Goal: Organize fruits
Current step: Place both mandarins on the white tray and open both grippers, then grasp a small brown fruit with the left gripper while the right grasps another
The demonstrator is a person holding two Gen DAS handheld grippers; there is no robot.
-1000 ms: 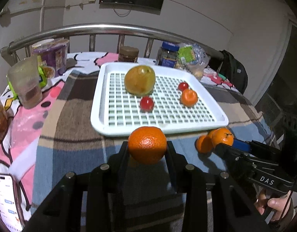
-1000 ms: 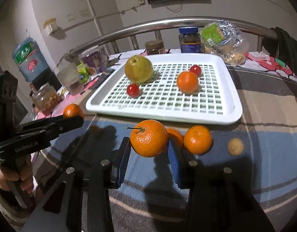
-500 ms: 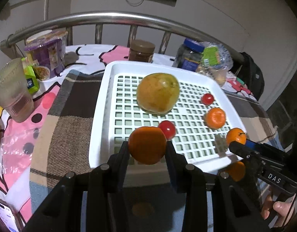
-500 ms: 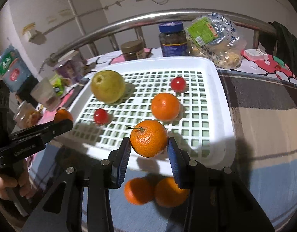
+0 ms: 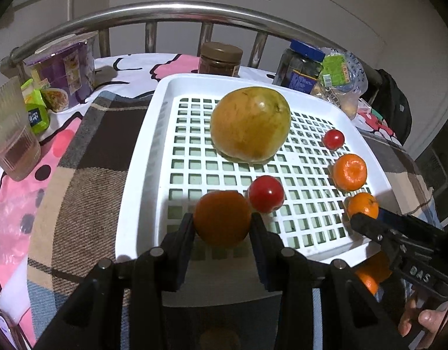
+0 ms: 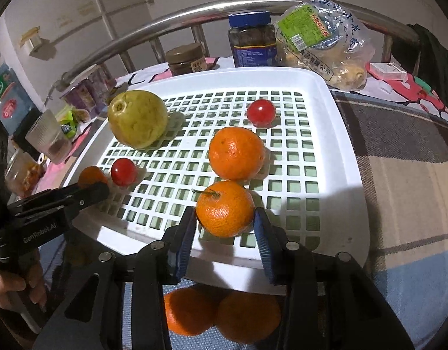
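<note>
Since a second ago both grippers have carried their fruit from the plaid cloth in over the near rim of the white slotted tray (image 6: 340, 134): left gripper (image 5: 222, 227) closed on a mandarin (image 5: 222, 218) low over the near-left slots beside a cherry tomato (image 5: 265, 194), right gripper (image 6: 225, 224) closed on a stemmed mandarin (image 6: 225, 208) just short of the mandarin already in the tray (image 6: 236, 153). Judgement: both are at the release step, two fruit from done for this pair. Open slots lie right of the stemmed mandarin and left of the left one; two mandarins (image 6: 218, 315) wait on the cloth below the rim.
</note>
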